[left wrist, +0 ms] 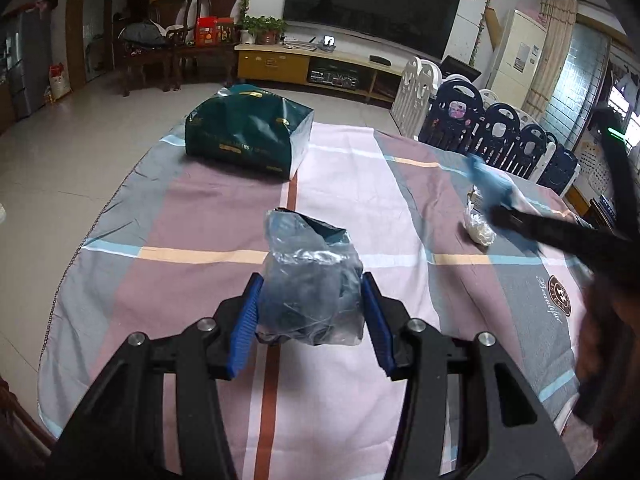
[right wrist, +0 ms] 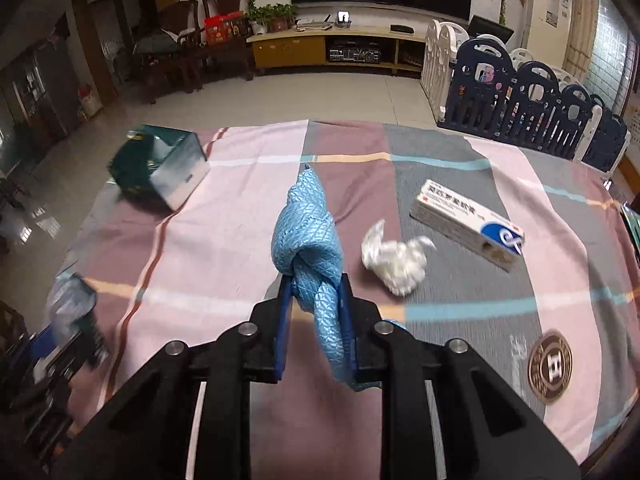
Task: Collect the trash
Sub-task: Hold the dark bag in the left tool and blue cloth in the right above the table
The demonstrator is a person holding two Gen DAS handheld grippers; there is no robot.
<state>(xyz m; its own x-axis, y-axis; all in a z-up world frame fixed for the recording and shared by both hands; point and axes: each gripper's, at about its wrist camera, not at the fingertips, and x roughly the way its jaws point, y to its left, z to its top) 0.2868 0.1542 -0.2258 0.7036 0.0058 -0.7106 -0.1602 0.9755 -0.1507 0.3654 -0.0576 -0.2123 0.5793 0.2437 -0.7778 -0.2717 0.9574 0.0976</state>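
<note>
Right gripper (right wrist: 313,292) jaws pinch the knotted blue cloth (right wrist: 308,232) — left gripper (left wrist: 310,292) jaws clamp a plastic bag (left wrist: 312,276).

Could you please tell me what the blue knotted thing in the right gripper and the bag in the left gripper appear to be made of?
The blue knotted cloth looks like woven or quilted fabric with a slight sheen: a diamond pattern covers it, and it folds softly. The bag looks like thin, translucent plastic film, glossy and crinkled, with dark contents showing through and a foil-like teal wrapper at its top.
</note>
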